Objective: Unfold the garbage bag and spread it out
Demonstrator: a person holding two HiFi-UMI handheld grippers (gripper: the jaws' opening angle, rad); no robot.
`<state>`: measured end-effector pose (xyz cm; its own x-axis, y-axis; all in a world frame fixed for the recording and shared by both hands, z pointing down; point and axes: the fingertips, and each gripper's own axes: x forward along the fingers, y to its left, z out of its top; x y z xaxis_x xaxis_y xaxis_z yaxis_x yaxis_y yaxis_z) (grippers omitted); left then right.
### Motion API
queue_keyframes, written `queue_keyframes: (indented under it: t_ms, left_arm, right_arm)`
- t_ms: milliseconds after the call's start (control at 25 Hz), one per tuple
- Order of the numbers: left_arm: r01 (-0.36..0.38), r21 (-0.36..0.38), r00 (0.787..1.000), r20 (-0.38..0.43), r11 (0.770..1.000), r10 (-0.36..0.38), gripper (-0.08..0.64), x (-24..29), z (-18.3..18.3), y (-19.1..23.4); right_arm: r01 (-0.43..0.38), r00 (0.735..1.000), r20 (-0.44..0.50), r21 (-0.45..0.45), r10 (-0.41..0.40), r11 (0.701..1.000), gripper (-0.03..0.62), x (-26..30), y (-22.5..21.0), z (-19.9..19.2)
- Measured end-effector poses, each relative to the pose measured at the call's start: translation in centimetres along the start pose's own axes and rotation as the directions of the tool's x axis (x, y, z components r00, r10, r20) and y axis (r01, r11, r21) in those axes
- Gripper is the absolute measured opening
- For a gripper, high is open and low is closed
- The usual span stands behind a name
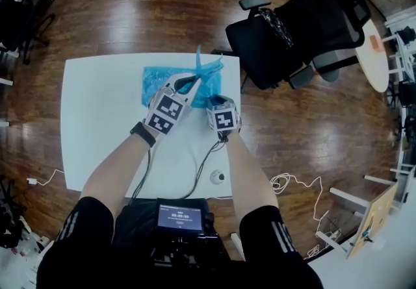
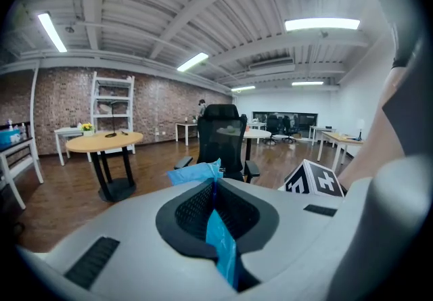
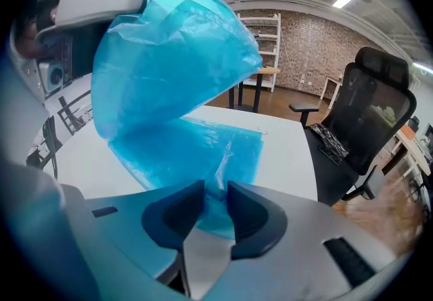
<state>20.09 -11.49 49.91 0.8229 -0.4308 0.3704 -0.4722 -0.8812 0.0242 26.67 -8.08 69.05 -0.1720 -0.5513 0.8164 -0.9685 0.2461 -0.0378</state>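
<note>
Your left gripper (image 2: 213, 188) is clamping the bag (image 2: 220, 247) — its jaws are closed tight on a strip of blue film. The film is running down between the pads and poking out past the tips toward 11 o'clock in the left gripper view. In the head view that gripper (image 1: 190, 83) is pointing toward 1 o'clock over the far half of the table (image 1: 97, 125). It is holding up a corner of the bag (image 1: 159, 78), so a blue peak is standing at 12 o'clock from the tips. The rest of the bag is lying flat near the table's far edge, reaching toward 9 o'clock from the grippers.

Your right gripper (image 1: 218, 102) is sitting just at 4 o'clock of the left one, tilting steeply down over the bag. In the right gripper view the right gripper (image 3: 215, 201) is keeping its jaws a narrow way apart. Blue film with a raised crease is showing in the gap, and the pads are not visibly pressing on it. The lifted part of the bag (image 3: 176, 70) is billowing toward 11 o'clock there, hanging from the left gripper (image 3: 95, 3), while the flat part is spreading over the table (image 3: 291, 151).

A black chair (image 1: 292, 34) is standing off the table at 2 o'clock.
</note>
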Motion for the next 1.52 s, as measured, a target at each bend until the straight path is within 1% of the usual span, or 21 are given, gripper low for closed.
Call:
queue_keyframes:
  t_ms: [120,320,480,720,920,1080,1200,1320,1440,1520]
  left_arm:
    - [-0.035,0.024,0.999,0.029,0.999,0.035,0.000,-1.8,1.0,1.3]
    - [-0.106,0.010,0.993,0.045,0.994,0.106,0.000,-4.7,1.1,4.1]
    - [-0.161,-0.014,0.986,0.033,0.987,0.162,0.000,-7.2,-0.2,6.6]
    - [-0.265,-0.063,0.964,0.011,0.962,0.266,0.000,-11.1,-2.6,10.5]
    - [-0.320,-0.063,0.947,-0.011,0.945,0.320,0.000,-13.8,-4.1,12.7]
    - [-0.372,-0.061,0.928,-0.036,0.926,0.370,0.000,-16.3,-5.5,14.9]
    - [-0.420,-0.048,0.907,-0.057,0.906,0.417,0.000,-18.3,-6.7,16.9]
    - [-0.460,-0.042,0.886,-0.086,0.887,0.456,0.000,-20.4,-8.2,18.5]
    - [-0.488,0.003,0.866,-0.124,0.873,0.484,0.000,-22.0,-9.9,19.7]
    - [-0.497,0.020,0.857,-0.145,0.867,0.494,0.000,-22.8,-10.7,20.1]
  right_arm:
    - [0.006,1.000,0.001,-0.010,-0.006,1.000,0.141,0.0,-0.1,0.0]
    - [-0.008,1.000,-0.013,-0.026,0.008,1.000,0.144,0.0,0.0,-0.2]
    - [-0.006,1.000,-0.012,-0.040,0.005,0.999,0.144,0.1,0.1,-0.1]
    - [-0.010,1.000,-0.014,-0.045,0.009,0.999,0.144,0.2,0.2,-0.2]
    - [-0.003,0.999,-0.039,-0.051,0.001,0.999,0.144,0.7,-0.3,-0.8]
    - [0.006,0.998,-0.061,-0.053,-0.009,0.999,0.144,0.9,-0.7,-1.4]
    - [0.003,0.999,-0.042,-0.054,-0.005,0.999,0.144,0.6,-0.4,-0.6]
    - [0.011,0.997,-0.074,-0.048,-0.014,0.999,0.144,1.1,-1.0,-1.8]
    - [0.007,0.997,-0.074,-0.051,-0.011,0.999,0.144,0.9,-0.8,-1.6]
    - [0.008,0.997,-0.073,-0.053,-0.012,0.999,0.144,0.8,-0.8,-1.6]
